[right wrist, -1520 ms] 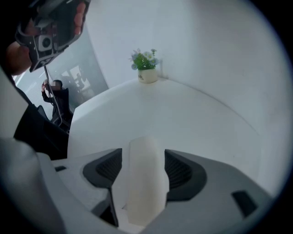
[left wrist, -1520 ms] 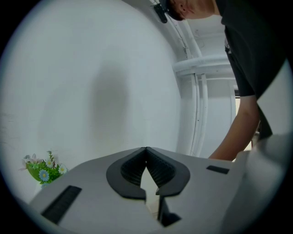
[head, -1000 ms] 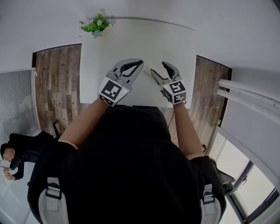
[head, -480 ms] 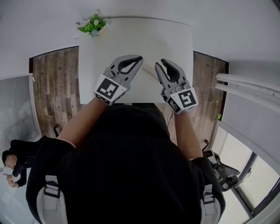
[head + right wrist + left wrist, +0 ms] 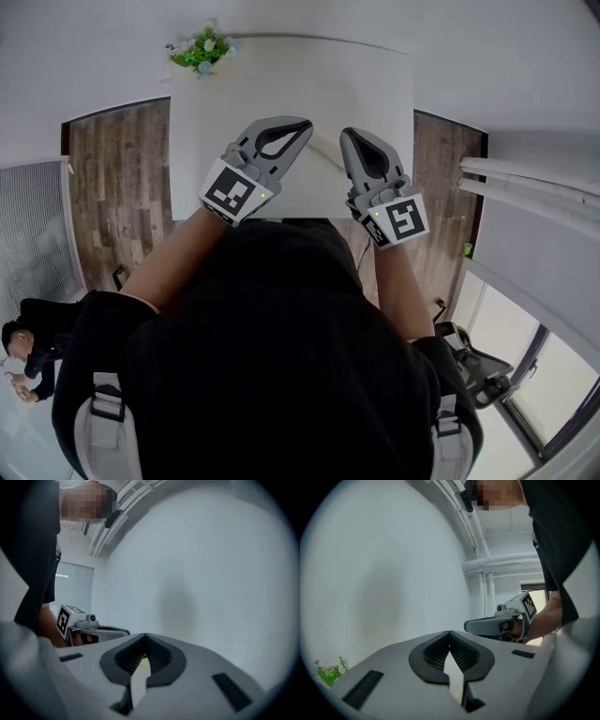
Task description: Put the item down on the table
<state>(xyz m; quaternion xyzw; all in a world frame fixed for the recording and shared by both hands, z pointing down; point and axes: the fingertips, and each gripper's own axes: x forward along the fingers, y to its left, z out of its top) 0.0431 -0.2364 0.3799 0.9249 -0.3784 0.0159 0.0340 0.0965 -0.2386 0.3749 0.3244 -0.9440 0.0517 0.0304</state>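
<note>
Two closed grippers hovering over a white table [image 5: 281, 80].
The left gripper [image 5: 302, 125] and right gripper [image 5: 349, 135] are each pressing their jaws together on nothing. A faint thin line [image 5: 326, 153] on the tabletop between them could be the item, but it is too indistinct to tell. A flower sprig [image 5: 200, 49] is sitting at 11 o'clock, with wood flooring [image 5: 117, 187] flanking the table.

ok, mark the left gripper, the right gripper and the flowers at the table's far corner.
left gripper [image 5: 303, 125]: head view, at its closed tips.
right gripper [image 5: 348, 134]: head view, at its closed tips.
flowers [image 5: 202, 50]: head view, middle of the bunch.
</note>
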